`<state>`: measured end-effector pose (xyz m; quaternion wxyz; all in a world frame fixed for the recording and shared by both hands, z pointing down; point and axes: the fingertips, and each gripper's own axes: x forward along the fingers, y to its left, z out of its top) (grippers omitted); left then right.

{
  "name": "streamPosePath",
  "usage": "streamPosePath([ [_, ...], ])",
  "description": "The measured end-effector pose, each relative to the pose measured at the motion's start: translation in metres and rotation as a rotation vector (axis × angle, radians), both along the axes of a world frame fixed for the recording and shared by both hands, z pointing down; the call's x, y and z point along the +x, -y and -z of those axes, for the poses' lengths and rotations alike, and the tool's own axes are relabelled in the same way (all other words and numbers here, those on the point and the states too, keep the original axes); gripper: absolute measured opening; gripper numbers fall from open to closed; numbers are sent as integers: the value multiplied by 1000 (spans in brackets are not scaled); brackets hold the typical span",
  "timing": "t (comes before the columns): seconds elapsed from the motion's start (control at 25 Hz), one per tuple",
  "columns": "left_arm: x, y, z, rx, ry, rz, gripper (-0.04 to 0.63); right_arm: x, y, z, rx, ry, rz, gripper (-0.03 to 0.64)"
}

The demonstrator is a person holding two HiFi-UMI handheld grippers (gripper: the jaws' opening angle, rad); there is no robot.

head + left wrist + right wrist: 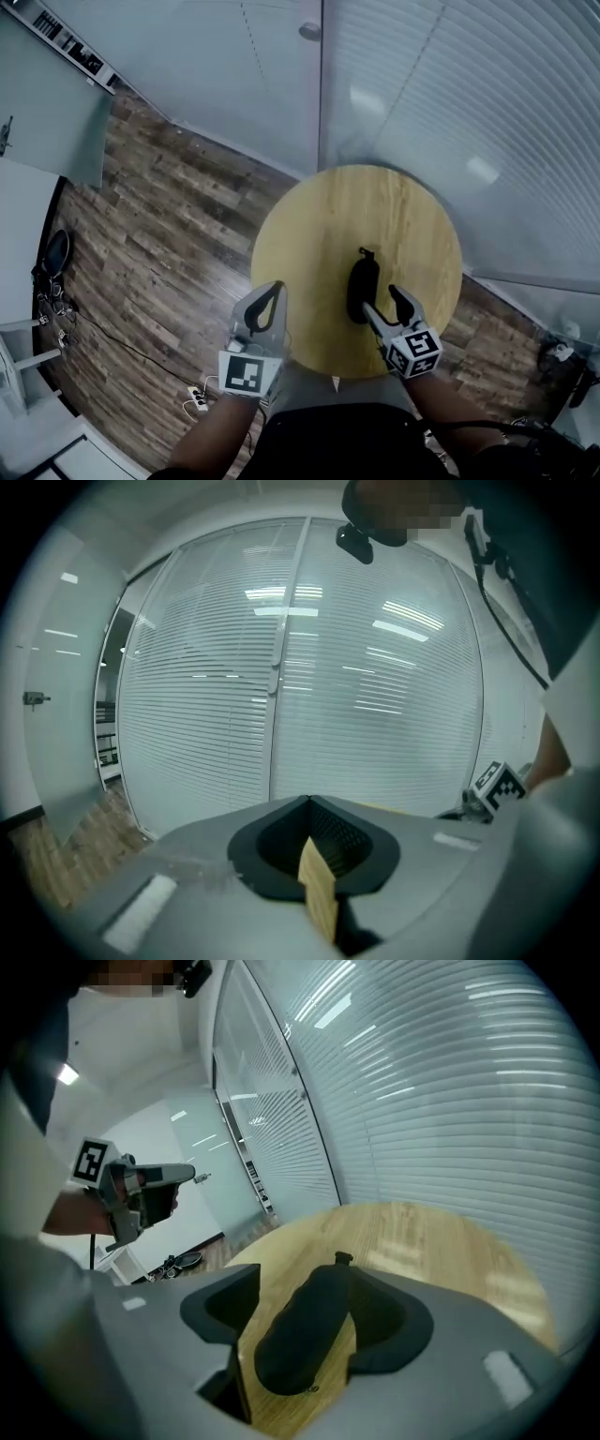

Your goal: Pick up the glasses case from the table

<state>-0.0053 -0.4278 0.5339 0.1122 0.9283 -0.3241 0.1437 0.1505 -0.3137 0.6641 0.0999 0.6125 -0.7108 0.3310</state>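
Wood-plank floor [169,253] meets the blind-covered glass wall [450,94]; far from that wall lie a white power strip [197,401] and a black round object [56,253].

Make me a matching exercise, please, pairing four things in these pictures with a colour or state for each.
1 glasses case
2 table
3 left gripper
4 right gripper

A jaws together, nothing between them
B black, lying on the table
C jaws apart, either side of the glasses case
D round, light wood

Pairs: 1-B, 2-D, 3-A, 4-C
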Motion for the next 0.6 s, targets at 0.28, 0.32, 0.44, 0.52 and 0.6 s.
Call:
streamPosePath([
  [0.28, -2, -1, -35, -51, 49, -2, 5, -14, 2, -65, -184, 8, 31, 385],
  [0.32, -2, -1, -38, -55, 58, 1, 5, -15, 0, -71, -204, 10, 45, 394],
  [0.44, -10, 7, -45, -55, 91, 26, 5, -15, 0, -81, -219, 34, 55, 401],
  [0.52, -20, 22, -48, -43, 119, 52, 5, -15, 10, -85, -217, 45, 61, 402],
  [0.6, -28, 40, -49, -16, 132, 75, 5, -16, 23, -93, -225, 45, 72, 402],
])
